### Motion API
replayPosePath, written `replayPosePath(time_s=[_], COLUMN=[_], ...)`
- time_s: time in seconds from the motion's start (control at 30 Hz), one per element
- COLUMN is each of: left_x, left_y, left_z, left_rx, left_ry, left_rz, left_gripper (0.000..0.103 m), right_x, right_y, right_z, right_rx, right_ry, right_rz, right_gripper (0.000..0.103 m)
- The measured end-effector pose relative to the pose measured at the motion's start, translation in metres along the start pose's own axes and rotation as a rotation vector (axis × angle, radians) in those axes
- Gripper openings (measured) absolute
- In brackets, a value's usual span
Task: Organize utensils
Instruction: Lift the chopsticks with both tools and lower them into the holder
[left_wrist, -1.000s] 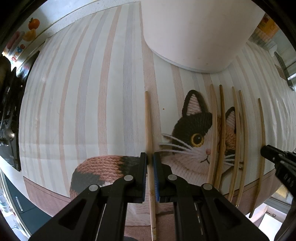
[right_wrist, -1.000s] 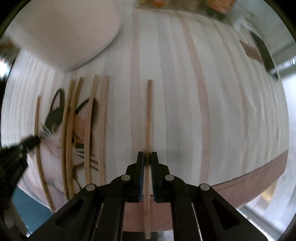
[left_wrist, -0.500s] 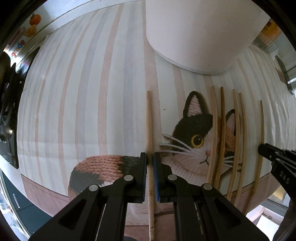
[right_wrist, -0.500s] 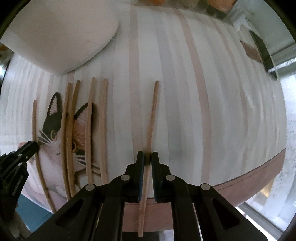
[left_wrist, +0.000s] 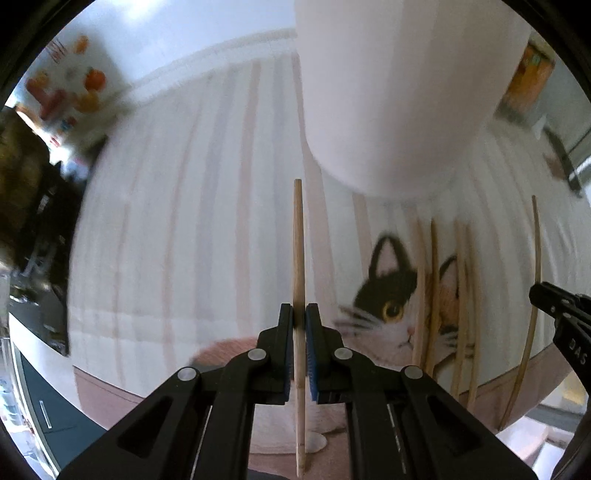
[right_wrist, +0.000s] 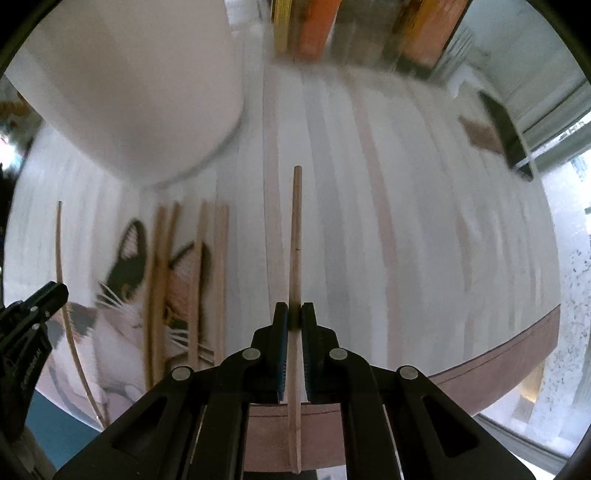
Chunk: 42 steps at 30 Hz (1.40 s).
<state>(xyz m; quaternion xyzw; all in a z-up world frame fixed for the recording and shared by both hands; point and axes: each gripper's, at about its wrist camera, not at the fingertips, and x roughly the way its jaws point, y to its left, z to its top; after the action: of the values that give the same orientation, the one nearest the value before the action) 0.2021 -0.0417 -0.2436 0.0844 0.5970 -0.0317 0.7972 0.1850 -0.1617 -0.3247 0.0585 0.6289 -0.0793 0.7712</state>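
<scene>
Left wrist view: black two-finger left gripper (left_wrist: 299, 317) pinched tight on a slim pale wooden chopstick (left_wrist: 297, 251), the stick running straight ahead between the blue-lined pads and out past the fingertips. Beneath, a striped placemat printed with a calico cat (left_wrist: 192, 229). Ahead and right of the fingertips, a tall white cylindrical holder (left_wrist: 399, 92). Right of the fingers, four more wooden chopsticks (left_wrist: 434, 295) lying side by side across the cat's face. Farther right, another thin curved stick (left_wrist: 532, 295), with the other gripper's black tip just beside it.

Right wrist view: black two-finger right gripper (right_wrist: 294, 317) clamped on a second pale wooden chopstick (right_wrist: 295, 240), likewise pointing straight ahead from between the pads. The white holder (right_wrist: 136, 92) ahead and to the left. The loose chopsticks (right_wrist: 195, 277) lying left of the fingers on the cat print, the other gripper's tip at the far left edge.
</scene>
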Motion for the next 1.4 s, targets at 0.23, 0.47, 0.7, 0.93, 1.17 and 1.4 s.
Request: replayPosePath(time_s=[0.23,0.47,0.7,0.93,1.17,1.4], left_x=[-0.061,-0.110,-0.180,-0.256,-0.281,-0.247], left_y=[0.014,0.032,0.052,0.077,0.085,0.065], left_z=[0.016,0.031,0.056,0.092,0.142,0.186], left_rx=[-0.029,-0.075,-0.158,-0.260,-0.324,-0.307], left_ry=[-0.172,-0.283,-0.434,-0.573,-0.618,-0.528], left_rz=[0.028,0.000,-0.044,-0.125,-0.222,-0.273], left_gripper=[0.004,0.004,0.004,0.004,0.004,0.004], right_x=[-0.061,-0.112,-0.176,-0.250,-0.283,-0.268], right_y=[-0.023,-0.048,-0.062,-0.067,-0.047,-0.027], right_z=[0.010,0.018,0.036,0.074,0.129,0.182], right_rx=[0.038,0.106,0.168,0.224,0.234,0.245], right_ry=[-0.158,-0.306,-0.466,-0.651,-0.782,-0.811], right_rz=[0.034,0.099,0.180,0.269,0.317,0.341], right_gripper=[0.007,0.007,0.007,0.007,0.007,0.007])
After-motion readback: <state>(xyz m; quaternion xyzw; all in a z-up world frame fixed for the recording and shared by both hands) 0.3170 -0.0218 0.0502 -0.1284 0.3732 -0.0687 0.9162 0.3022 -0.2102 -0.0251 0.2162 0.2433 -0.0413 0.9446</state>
